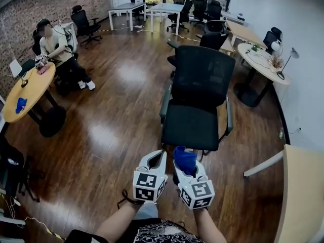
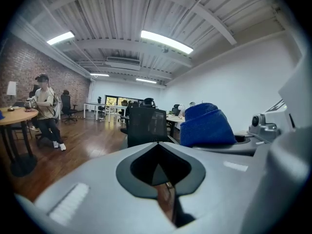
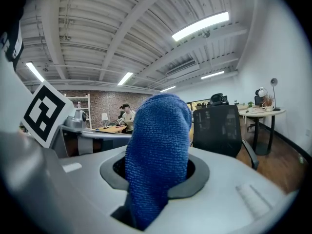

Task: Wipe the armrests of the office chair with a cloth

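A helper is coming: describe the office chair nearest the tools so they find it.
On the wooden floor, mid-room, stands a black mesh-backed office chair with grey armrests. Unlike the other chairs, it sits at no desk, ahead of the blue cloth in the right tool.

Cloth: blue terry cloth (image 3: 158, 155), bunched into a thick roll. It stands upright out of the right gripper (image 3: 156, 179), whose jaws are closed on it, just in front of the office chair (image 1: 200, 92) and clear of its seat.
Office chair: black, with a mesh back and padded seat. It stands upright, seat turned toward the cloth.
Armrests (image 1: 165, 104): two slim dark bars, one at each side of the chair's seat, both apart from the cloth.
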`<act>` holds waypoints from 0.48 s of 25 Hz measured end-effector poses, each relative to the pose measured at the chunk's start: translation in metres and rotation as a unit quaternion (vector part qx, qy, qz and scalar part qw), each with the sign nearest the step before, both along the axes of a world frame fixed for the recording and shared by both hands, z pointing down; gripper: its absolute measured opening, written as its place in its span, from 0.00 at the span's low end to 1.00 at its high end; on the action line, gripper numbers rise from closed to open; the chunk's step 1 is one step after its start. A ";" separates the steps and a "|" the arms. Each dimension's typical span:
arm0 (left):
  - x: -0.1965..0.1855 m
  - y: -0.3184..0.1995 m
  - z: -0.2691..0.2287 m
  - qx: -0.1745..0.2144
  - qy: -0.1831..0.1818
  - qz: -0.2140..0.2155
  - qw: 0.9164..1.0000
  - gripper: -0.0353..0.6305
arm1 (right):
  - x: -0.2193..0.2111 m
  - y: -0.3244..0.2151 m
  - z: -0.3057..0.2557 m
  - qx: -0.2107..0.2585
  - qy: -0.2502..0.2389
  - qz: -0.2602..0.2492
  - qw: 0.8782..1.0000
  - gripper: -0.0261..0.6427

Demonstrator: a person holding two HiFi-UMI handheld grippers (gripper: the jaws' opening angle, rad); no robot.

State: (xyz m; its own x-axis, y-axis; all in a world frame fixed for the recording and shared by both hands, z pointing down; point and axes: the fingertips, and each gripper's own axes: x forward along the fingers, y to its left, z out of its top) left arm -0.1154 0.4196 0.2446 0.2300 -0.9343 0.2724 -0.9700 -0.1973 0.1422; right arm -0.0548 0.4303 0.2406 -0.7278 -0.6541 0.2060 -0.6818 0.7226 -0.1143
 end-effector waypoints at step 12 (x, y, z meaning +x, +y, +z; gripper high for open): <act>-0.070 -0.120 -0.004 0.000 0.013 0.032 0.999 0.06 | -0.081 -0.117 -0.008 0.002 0.016 0.016 1.000 0.24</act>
State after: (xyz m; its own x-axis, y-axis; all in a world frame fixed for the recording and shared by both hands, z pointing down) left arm -0.1854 0.2996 0.2409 0.2955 -0.9176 0.2659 -0.9517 -0.2582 0.1664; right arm -0.1356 0.3129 0.2325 -0.6997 -0.6777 0.2260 -0.7077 0.7008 -0.0898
